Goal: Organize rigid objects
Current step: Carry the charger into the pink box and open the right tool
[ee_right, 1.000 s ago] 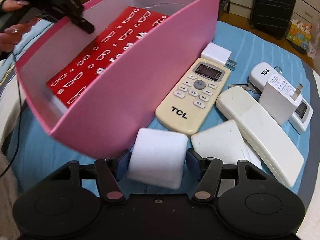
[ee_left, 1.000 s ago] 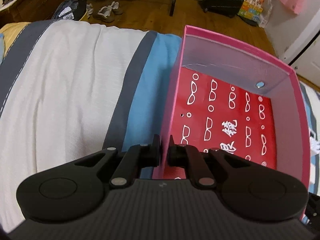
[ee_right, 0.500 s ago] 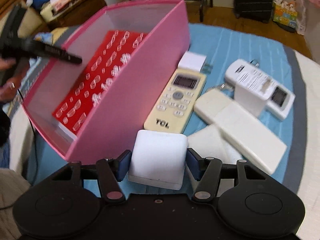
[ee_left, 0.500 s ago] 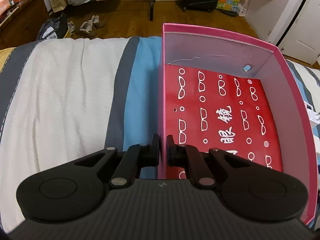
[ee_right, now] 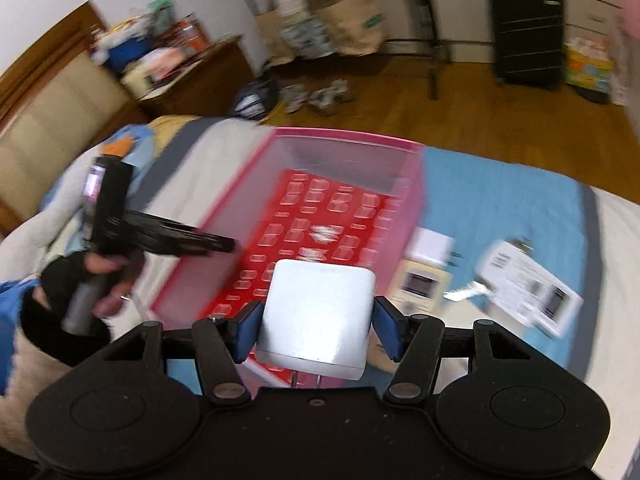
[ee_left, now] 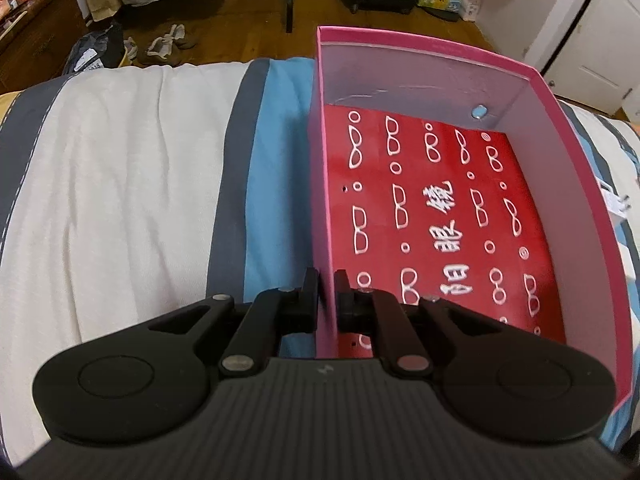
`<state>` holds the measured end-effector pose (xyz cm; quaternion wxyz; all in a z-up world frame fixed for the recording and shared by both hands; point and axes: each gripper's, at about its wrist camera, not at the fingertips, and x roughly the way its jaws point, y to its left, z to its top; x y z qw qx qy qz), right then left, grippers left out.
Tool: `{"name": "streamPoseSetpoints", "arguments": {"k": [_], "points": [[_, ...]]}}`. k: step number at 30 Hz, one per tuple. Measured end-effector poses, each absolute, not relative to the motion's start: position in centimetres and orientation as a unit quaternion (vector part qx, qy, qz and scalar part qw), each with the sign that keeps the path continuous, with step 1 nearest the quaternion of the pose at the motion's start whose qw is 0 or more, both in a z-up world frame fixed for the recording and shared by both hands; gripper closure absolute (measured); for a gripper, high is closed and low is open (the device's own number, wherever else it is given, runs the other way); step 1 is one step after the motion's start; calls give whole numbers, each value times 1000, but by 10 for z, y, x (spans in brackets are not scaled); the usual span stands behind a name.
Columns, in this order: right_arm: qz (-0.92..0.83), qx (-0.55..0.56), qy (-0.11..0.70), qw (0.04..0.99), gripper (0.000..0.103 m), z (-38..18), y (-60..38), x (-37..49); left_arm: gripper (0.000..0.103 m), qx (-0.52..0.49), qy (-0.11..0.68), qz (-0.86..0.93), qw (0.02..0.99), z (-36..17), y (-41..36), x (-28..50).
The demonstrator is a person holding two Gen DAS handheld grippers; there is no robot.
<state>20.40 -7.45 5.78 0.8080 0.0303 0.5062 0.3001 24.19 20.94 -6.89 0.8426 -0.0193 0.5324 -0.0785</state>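
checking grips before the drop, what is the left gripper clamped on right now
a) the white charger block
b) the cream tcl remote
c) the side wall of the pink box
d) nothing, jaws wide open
c: the left gripper is pinched shut on the thin side wall of the pink box; the white charger block sits between the right gripper pads.

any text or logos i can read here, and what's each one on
"眼镜": white characters, seen rotated, on the red printed sheet lining the pink box, among glasses outlines.
A third character below them: not legible.
Label print on the white adapter: blurred.
Cream remote: blurred.
Floor bags and boxes: too small.
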Motion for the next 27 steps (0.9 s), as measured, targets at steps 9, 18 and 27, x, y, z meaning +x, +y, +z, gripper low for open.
{"name": "streamPoseSetpoints", "arguments": {"k": [9, 18, 27], "points": [[355, 54, 604, 711, 39, -6, 25, 242, 94, -61, 537, -77, 838, -71, 220, 244], [286, 117, 672, 673, 39, -76, 51, 258, 93, -87, 534, -80, 837, -75, 229, 245], [222, 200, 693, 656, 38, -99, 53, 267, 91, -111, 535, -84, 833, -77, 236, 245]]}}
